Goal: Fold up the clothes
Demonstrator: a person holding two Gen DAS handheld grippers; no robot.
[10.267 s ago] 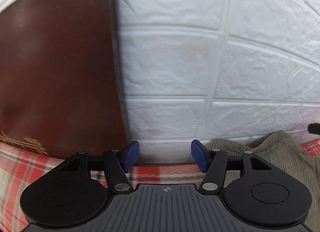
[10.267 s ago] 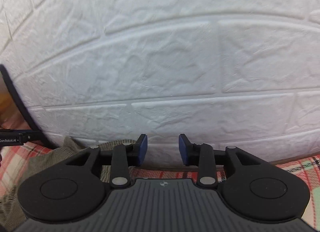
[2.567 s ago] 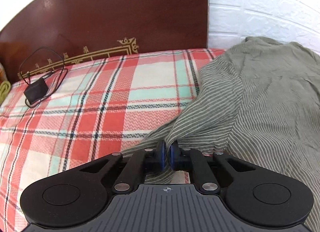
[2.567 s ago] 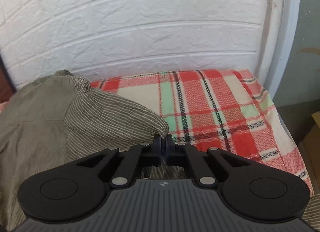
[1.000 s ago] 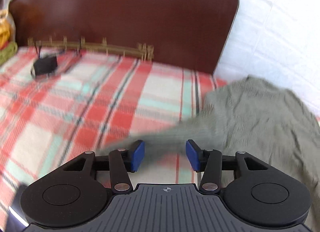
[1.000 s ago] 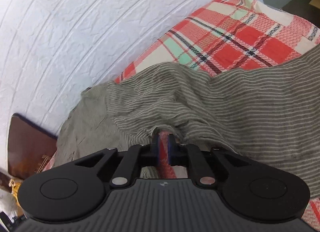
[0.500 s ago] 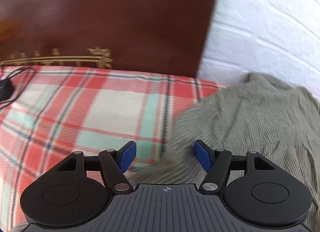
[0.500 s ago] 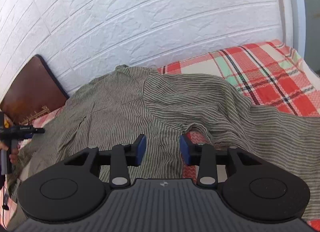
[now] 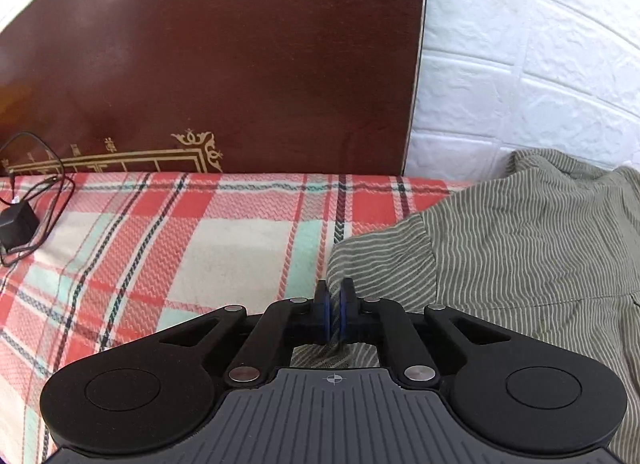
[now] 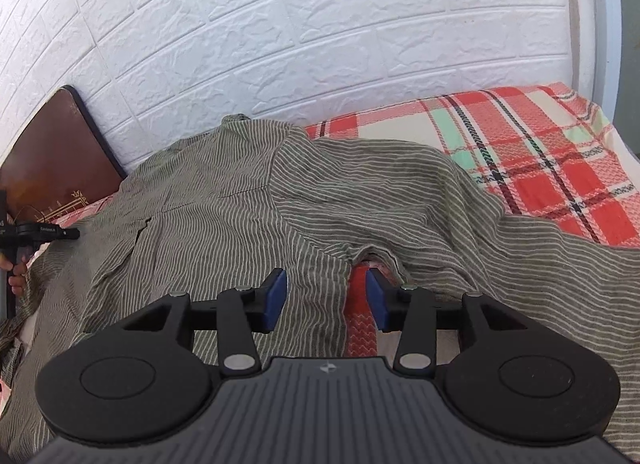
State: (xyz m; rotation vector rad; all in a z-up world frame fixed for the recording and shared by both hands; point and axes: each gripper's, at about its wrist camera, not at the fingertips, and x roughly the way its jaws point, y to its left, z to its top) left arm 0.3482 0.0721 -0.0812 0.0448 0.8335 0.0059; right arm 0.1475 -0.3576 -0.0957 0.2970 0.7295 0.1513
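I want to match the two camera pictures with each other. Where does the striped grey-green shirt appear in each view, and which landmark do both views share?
Left wrist view: the striped shirt fills the right side; the left gripper is shut on its near edge.
Right wrist view: the shirt spreads across the centre and left, under the open right gripper.
Shared landmark: the dark brown headboard, large at upper left in the left view, small at the left edge in the right view.

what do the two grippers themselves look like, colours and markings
Both match: the left gripper and right gripper have black linkage arms with silver pivot pins, blue finger pads, two round black discs, and a ribbed grey body bearing a small crosshair mark. No cables or sleeves show.
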